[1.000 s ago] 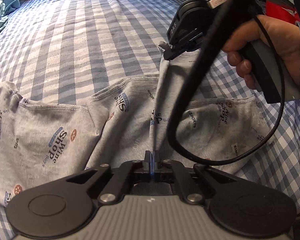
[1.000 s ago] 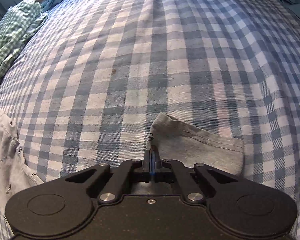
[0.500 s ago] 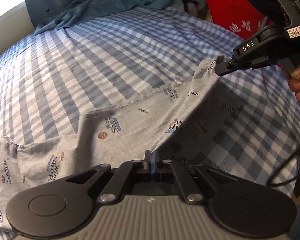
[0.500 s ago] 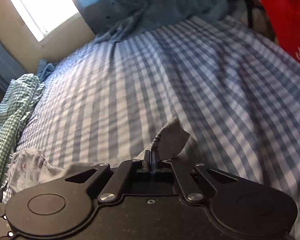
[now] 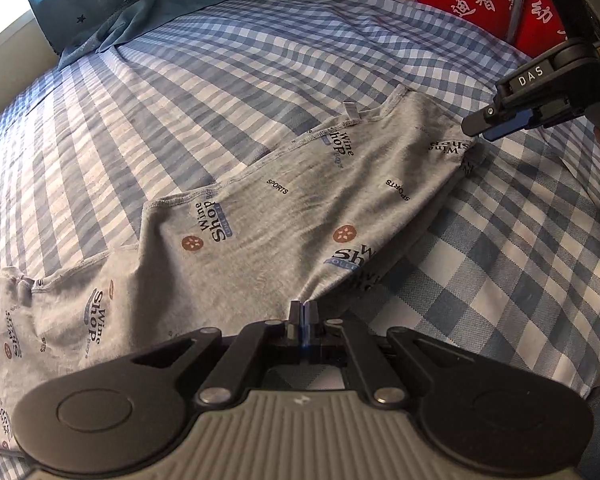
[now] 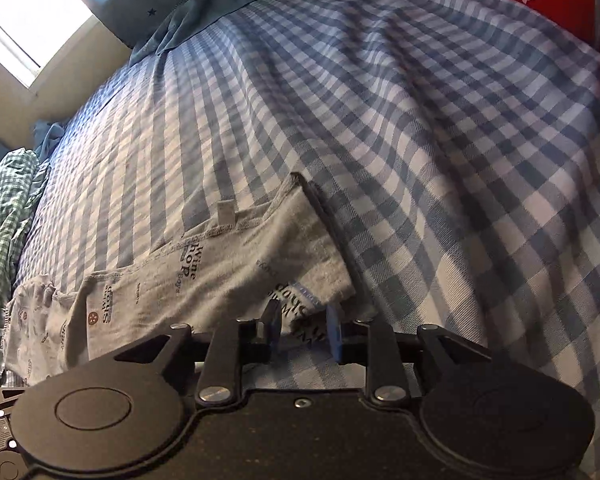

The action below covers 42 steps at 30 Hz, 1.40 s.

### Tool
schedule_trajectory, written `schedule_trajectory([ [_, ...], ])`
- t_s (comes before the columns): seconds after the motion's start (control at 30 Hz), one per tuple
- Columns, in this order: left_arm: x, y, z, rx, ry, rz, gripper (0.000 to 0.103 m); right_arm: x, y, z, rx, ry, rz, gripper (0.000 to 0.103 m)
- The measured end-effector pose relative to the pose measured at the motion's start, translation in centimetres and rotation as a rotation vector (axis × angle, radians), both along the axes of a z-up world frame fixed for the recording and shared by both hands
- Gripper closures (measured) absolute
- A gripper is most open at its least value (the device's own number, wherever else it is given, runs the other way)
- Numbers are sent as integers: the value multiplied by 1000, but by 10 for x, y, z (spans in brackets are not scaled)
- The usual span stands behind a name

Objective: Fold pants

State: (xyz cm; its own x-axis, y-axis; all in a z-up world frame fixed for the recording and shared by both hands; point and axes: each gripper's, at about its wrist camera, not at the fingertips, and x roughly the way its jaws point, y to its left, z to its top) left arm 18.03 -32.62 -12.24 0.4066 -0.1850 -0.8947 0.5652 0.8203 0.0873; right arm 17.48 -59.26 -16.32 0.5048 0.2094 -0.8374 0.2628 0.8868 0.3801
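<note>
The grey printed pants are spread flat on the blue checked bedsheet, one edge pinched tight in the left gripper. The right gripper has just been opening: its blue pads are parted now, with the pants corner lying loose between them, not squeezed.

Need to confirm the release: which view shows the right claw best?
Left wrist view: the right claw shows side-on, clear of the pants. Right wrist view shows its open fingers straddling the corner.
</note>
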Motion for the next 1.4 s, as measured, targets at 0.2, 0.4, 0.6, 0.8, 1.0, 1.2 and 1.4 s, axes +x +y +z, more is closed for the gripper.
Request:
schedule_trajectory([
  [0.2, -3, -2, -1, 5, 3, 21, 103, 26, -14, -12, 5, 36, 9, 67],
  [0.4, -6, 1, 5, 5, -15, 14, 103, 30, 2, -11, -64, 62, 137, 103],
  [0.6, -13, 3, -2, 31, -2, -5, 103, 19, -2, -9, -76, 76, 189, 102],
  [0.8, -7, 11, -10, -1, 75, 102, 78, 27, -4, -11, -63, 33, 208, 75],
  [1.0, -3, 32, 2, -146, 100, 256, 27, 53, -5, -16, -52, 7, 275, 61],
  [1.2, 5, 56, 13, -211, 77, 486, 17, 81, 2, -32, -36, 45, 363, 57],
  [1.4, 9, 68, 17, -229, 64, 570, 16, 77, 7, -29, -114, 58, 366, 93],
])
